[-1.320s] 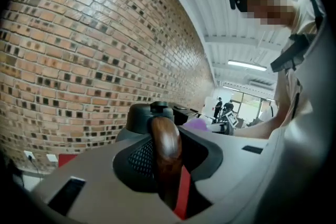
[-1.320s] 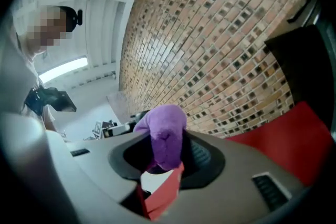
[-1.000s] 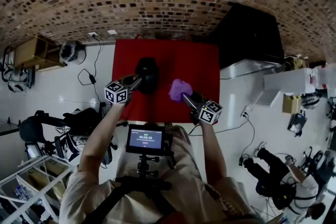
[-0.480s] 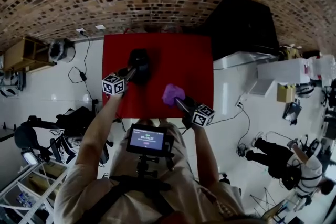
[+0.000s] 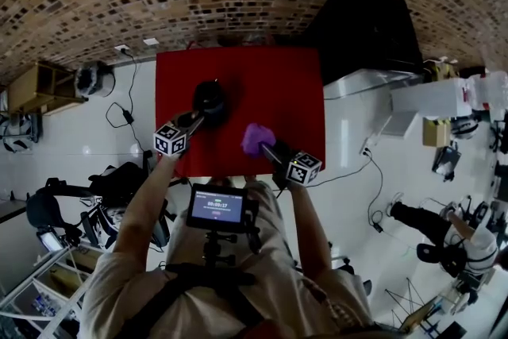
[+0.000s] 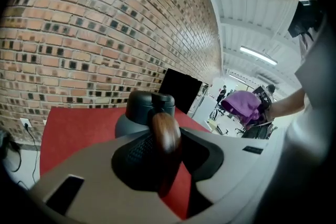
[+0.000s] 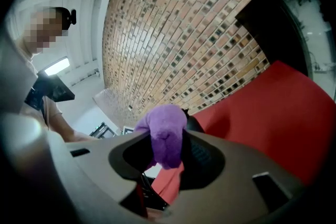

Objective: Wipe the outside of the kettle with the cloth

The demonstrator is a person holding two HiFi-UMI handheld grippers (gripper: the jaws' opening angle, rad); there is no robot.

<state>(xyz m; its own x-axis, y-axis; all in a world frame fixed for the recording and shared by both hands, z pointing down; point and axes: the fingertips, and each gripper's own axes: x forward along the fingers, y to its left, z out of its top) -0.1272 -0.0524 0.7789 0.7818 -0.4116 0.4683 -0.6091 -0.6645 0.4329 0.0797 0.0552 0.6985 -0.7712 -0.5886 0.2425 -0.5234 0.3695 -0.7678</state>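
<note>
A dark grey kettle (image 5: 210, 98) with a black lid and a brown wooden handle (image 6: 166, 131) is at the left middle of the red table (image 5: 278, 83). My left gripper (image 5: 202, 114) reaches it from the near left. Its jaws have just been opening a little, and the handle still sits between them against the pad, so it reads as held. My right gripper (image 5: 265, 145) is shut on a bunched purple cloth (image 5: 255, 136), held to the right of the kettle and apart from it. The cloth (image 7: 165, 131) fills the right jaws, and the kettle's base is hidden.
A brick wall runs behind the table. A tall black box (image 5: 365, 36) stands at the back right, with white benches (image 5: 432, 103) beyond it. A small screen (image 5: 216, 206) on a chest rig sits at the table's near edge. Cables lie on the floor at the left.
Both grippers have sunk, the left with the kettle and the right with the cloth. The cloth has drawn back toward the table's near edge.
</note>
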